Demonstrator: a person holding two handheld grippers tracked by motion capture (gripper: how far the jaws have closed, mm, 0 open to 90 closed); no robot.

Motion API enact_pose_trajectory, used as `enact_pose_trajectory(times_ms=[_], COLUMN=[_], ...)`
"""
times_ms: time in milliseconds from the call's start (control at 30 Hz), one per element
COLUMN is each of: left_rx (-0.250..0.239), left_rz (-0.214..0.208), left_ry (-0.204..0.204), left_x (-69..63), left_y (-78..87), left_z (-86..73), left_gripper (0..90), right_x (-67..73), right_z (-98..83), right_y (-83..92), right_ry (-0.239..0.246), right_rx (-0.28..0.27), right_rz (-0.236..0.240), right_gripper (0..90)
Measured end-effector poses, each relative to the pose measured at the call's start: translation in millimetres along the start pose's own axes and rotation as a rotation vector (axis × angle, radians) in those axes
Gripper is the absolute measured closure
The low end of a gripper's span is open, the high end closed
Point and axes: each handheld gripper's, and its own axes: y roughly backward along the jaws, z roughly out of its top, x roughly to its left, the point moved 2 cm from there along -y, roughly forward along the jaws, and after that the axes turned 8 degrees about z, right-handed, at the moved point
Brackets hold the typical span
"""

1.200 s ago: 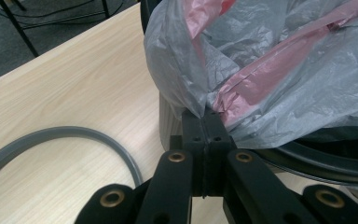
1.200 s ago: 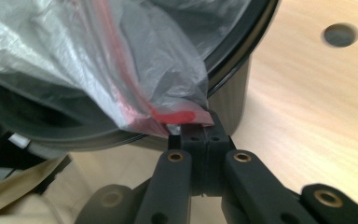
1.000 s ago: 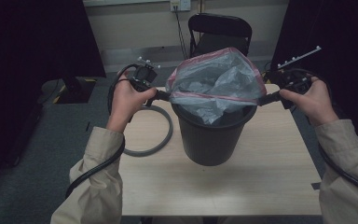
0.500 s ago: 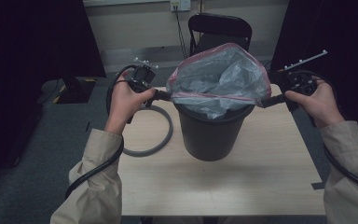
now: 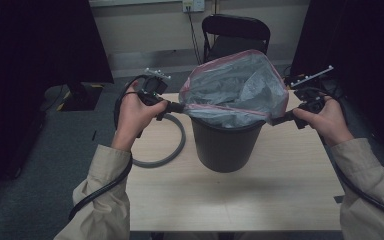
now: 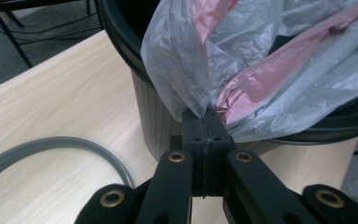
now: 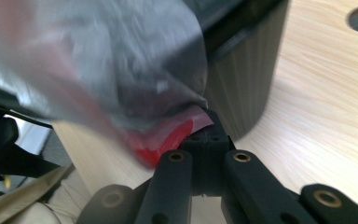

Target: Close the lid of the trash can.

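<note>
A grey plastic bin bag point(image 5: 237, 87) with a pink drawstring hem is stretched over the mouth of a black ribbed bin point(image 5: 225, 145) on the wooden table point(image 5: 280, 195). My left gripper point(image 5: 179, 106) is shut on the bag's hem at the bin's left side; in the left gripper view its jaws pinch the bag point(image 6: 223, 70) just beside the bin's rim point(image 6: 121, 42). My right gripper point(image 5: 278, 119) is shut on the hem at the right side. In the right gripper view the bag point(image 7: 121, 70) bulges above the closed jaws, next to the bin wall point(image 7: 242, 70).
A grey ring point(image 5: 172, 147) lies on the table left of the bin, partly over the table's left edge. A black chair point(image 5: 235, 32) stands behind the table. Dark curtains hang at both sides. Cables trail from both grippers along the sleeves.
The bag's right side and my right gripper have come down toward the bin's rim. The left hand has stayed in place.
</note>
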Motion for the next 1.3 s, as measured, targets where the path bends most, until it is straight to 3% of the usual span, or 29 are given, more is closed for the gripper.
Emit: enact_pose_trajectory(times_ms=[67,267,333,467,700,833,900,1000,1067,1100,1167,1200,1233,1300], left_rx=[-0.015,-0.051,-0.037,-0.031,-0.023,0.005,0.040,0.072,0.068,0.061,0.031,0.013,0.012,0.015], left_rz=[0.003,-0.009,-0.009,-0.032,-0.056,-0.020,0.011,-0.009,-0.009,-0.006,-0.039,-0.080,-0.084,-0.072], left_ry=[0.015,0.055,0.039,0.006,-0.040,-0.028,-0.015,0.007,0.001,0.006,0.015,0.026,0.019,-0.009], left_x=[4.1,10.2,8.0,0.9,-20.6,-16.8,-8.2,1.9,2.7,1.5,-2.7,-6.0,-8.5,-15.3], left_y=[-3.2,-13.3,-10.8,-0.2,5.5,3.6,4.5,1.7,-0.8,-1.9,-4.8,-5.8,-6.1,-7.1], left_z=[0.4,4.5,5.5,2.0,-2.2,-3.7,-7.4,-17.3,-18.9,-18.6,-15.6,-12.8,-11.2,-8.0], left_gripper=[90.0,90.0,90.0,90.0,90.0,90.0,90.0,90.0,90.0,90.0,90.0,90.0,90.0,90.0], right_x=[-1.2,-15.4,-17.8,-17.8,-23.5,-15.5,-8.2,5.7,9.9,9.8,3.8,0.4,-5.3,-12.5], right_z=[6.0,19.2,18.7,9.3,-12.2,-14.0,-11.0,-5.5,-4.4,-5.5,-9.4,-11.3,-14.6,-18.4], right_y=[-4.5,-8.9,-7.9,1.8,33.1,28.6,28.0,29.3,29.6,29.1,25.2,23.0,17.3,9.0], right_ry=[0.000,-0.021,-0.033,-0.026,-0.052,-0.036,-0.014,0.032,0.046,0.043,0.030,0.028,0.025,0.007], right_rx=[-0.016,-0.097,-0.092,-0.051,-0.072,-0.042,-0.037,-0.036,-0.026,-0.022,-0.013,-0.013,0.006,0.014], right_rz=[-0.001,-0.086,-0.066,-0.072,-0.078,-0.077,-0.063,-0.026,-0.006,-0.002,-0.012,-0.046,-0.072,-0.049], right_gripper=[90.0,90.0,90.0,90.0,90.0,90.0,90.0,90.0,90.0,90.0,90.0,90.0,90.0,90.0])
